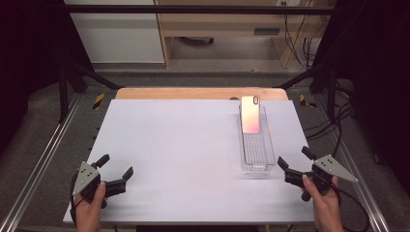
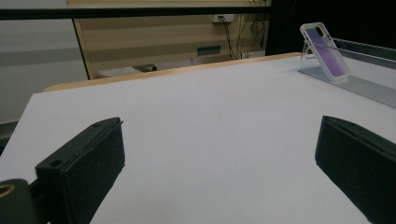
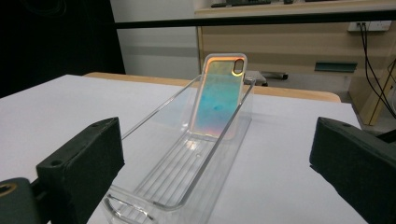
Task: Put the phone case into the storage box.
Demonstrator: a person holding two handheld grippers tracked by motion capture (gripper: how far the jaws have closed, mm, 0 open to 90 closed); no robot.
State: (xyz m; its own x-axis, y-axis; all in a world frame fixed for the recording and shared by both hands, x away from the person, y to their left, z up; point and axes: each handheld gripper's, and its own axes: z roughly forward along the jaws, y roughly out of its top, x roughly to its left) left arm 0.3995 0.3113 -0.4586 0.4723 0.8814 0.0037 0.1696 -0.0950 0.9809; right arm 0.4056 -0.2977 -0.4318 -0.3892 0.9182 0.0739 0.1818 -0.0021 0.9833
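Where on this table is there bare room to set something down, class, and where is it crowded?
The white table is bare from its left edge across to the clear tray, between the left gripper and the far wooden edge. It is crowded only at the right, where the tray holds an iridescent phone case leaning upright, with the right gripper beside its near end.

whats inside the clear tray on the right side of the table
One iridescent phone case leans upright against the far end of the clear tray. The rest of the ribbed floor is bare. Whatever sits directly behind the case is hidden.
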